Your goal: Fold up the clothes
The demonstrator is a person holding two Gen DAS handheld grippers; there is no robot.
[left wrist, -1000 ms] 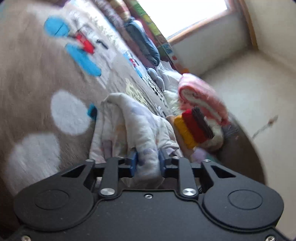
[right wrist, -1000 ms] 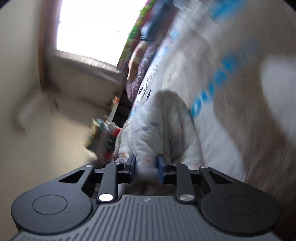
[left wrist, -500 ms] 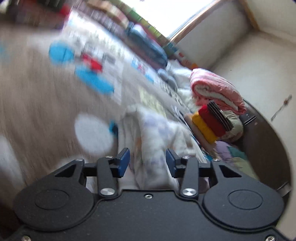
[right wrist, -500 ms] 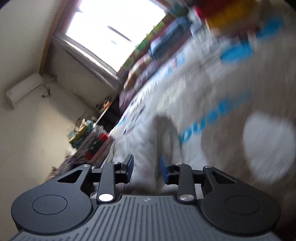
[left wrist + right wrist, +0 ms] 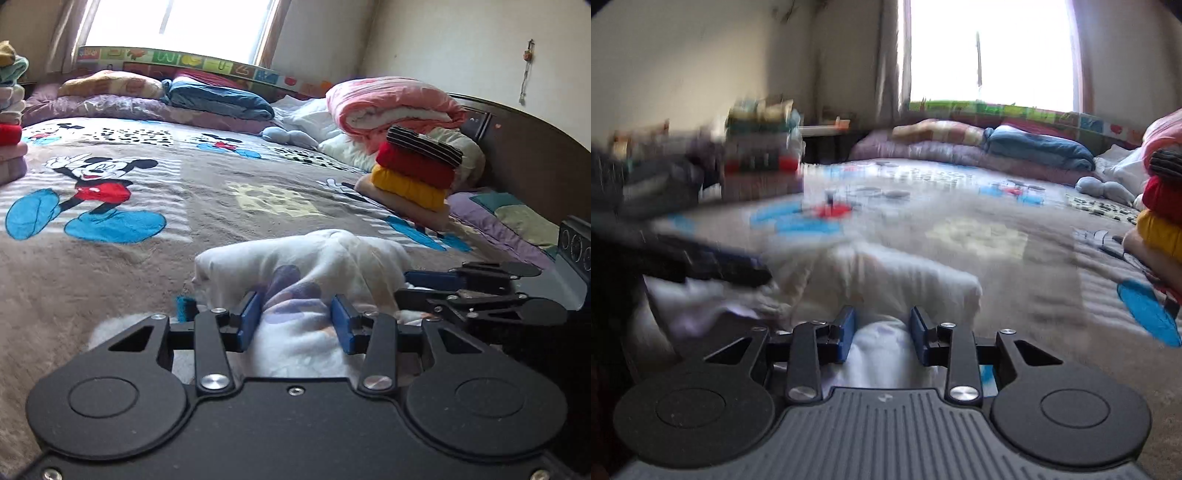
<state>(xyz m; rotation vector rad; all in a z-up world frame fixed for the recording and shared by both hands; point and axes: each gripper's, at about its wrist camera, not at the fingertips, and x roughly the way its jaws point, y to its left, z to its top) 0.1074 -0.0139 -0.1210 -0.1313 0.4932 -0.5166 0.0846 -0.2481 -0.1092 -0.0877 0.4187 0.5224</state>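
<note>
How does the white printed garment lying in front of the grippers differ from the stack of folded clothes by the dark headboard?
The white printed garment is one pale, rumpled bundle; the stack of folded clothes holds several neat layers in black stripes, red, yellow and peach. The garment lies low between both grippers' blue pads; the stack stands taller, farther back and untouched. Both rest on the cartoon-print blanket.

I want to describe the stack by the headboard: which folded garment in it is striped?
The top garment, black with thin pale stripes. The red garment and the yellow garment beneath it are plain.
</note>
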